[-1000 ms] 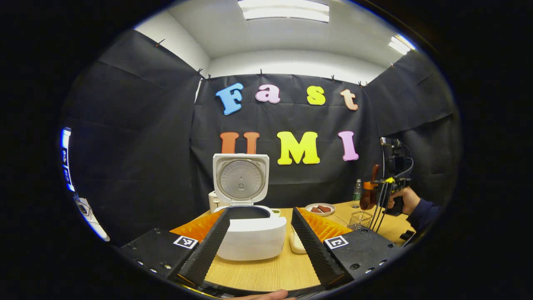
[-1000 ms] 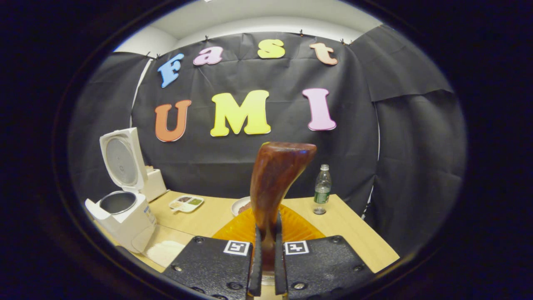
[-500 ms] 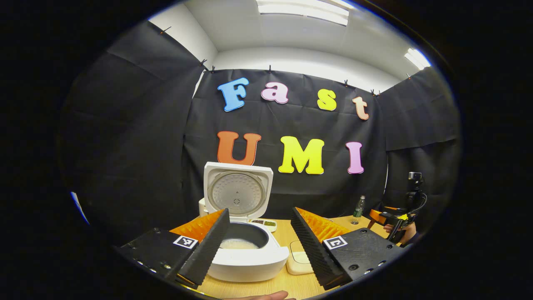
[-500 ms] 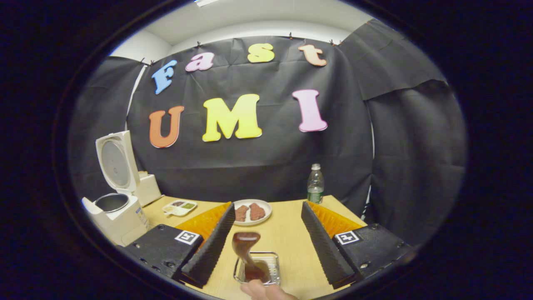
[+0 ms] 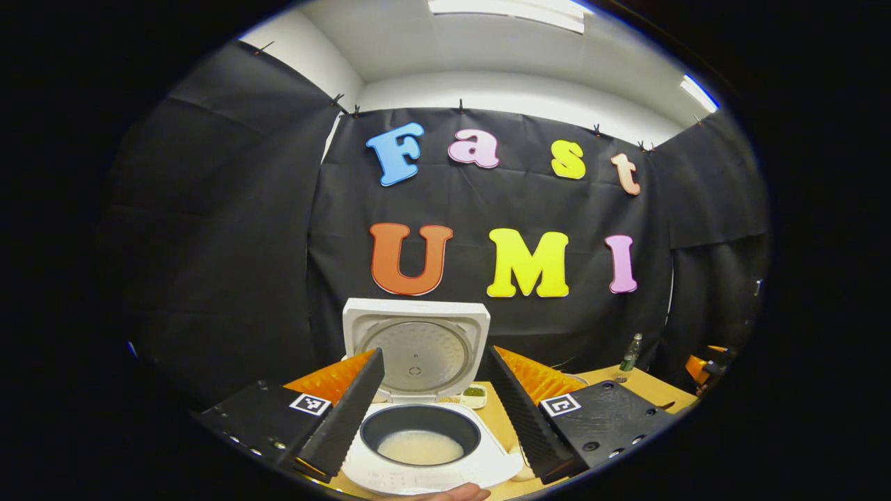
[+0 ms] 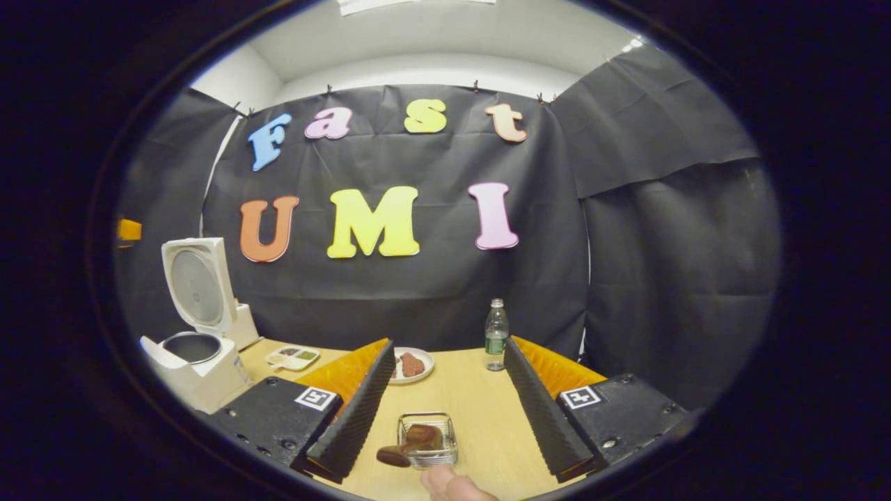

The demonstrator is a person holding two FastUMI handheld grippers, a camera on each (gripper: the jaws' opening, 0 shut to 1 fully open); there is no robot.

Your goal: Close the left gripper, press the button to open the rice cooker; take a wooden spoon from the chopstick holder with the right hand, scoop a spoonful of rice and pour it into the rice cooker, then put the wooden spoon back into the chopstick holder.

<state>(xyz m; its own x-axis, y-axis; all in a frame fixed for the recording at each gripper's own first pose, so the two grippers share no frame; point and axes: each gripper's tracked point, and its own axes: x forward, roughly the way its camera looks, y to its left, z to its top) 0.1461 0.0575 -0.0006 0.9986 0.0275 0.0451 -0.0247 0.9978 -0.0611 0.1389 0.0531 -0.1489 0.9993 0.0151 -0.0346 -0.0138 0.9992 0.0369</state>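
Though its handle is hidden, the dark brown wooden spoon (image 6: 404, 445) sits in the small wire-mesh chopstick holder (image 6: 427, 449) between the wide-open, empty right gripper (image 6: 445, 410), while the left gripper (image 5: 435, 403), equally spread and empty, frames the white lid-up rice cooker (image 5: 424, 390) holding pale rice (image 5: 420, 447).

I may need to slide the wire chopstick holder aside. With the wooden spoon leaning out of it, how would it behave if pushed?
The chopstick holder is open wire mesh, so probably light and easy to skid on the smooth table. The wooden spoon hangs over its rim, so a push could tip it or drop the spoon.
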